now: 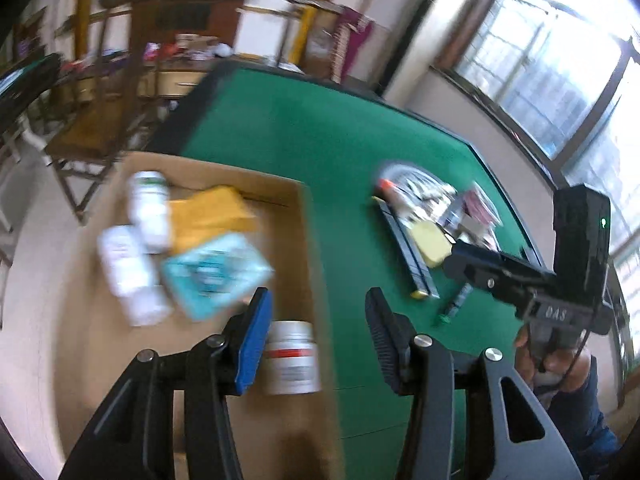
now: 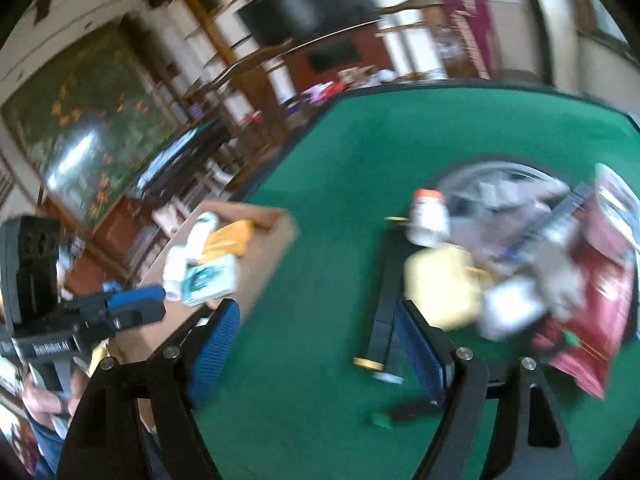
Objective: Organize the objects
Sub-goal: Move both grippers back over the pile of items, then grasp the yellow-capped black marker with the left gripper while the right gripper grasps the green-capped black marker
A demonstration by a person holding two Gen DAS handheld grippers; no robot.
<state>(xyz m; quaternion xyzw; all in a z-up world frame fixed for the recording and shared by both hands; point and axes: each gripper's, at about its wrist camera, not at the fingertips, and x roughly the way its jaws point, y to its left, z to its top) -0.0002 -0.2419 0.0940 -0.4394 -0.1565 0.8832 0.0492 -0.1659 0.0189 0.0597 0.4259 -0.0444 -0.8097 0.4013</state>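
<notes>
My left gripper [image 1: 317,298] hangs open over the near corner of a cardboard box [image 1: 306,236]. A white jar with a red band [image 1: 292,358] lies in the box below the jaws, untouched. Also in the box are two white bottles [image 1: 136,240], a yellow packet [image 1: 212,216] and a teal packet [image 1: 216,272]. My right gripper [image 2: 318,308] is open over the bare green table [image 2: 320,220], empty. To its right lies a blurred pile: a yellow block [image 2: 440,288], an orange-lidded white jar [image 2: 428,220], a red pouch [image 2: 592,300] and a black strip [image 2: 382,320].
A green-capped marker [image 2: 380,420] lies near the table's front. A grey round tray [image 2: 500,172] sits under the pile. Chairs and shelves stand beyond the table's far edge, windows on the right. A person's hand [image 1: 560,360] grips the right tool.
</notes>
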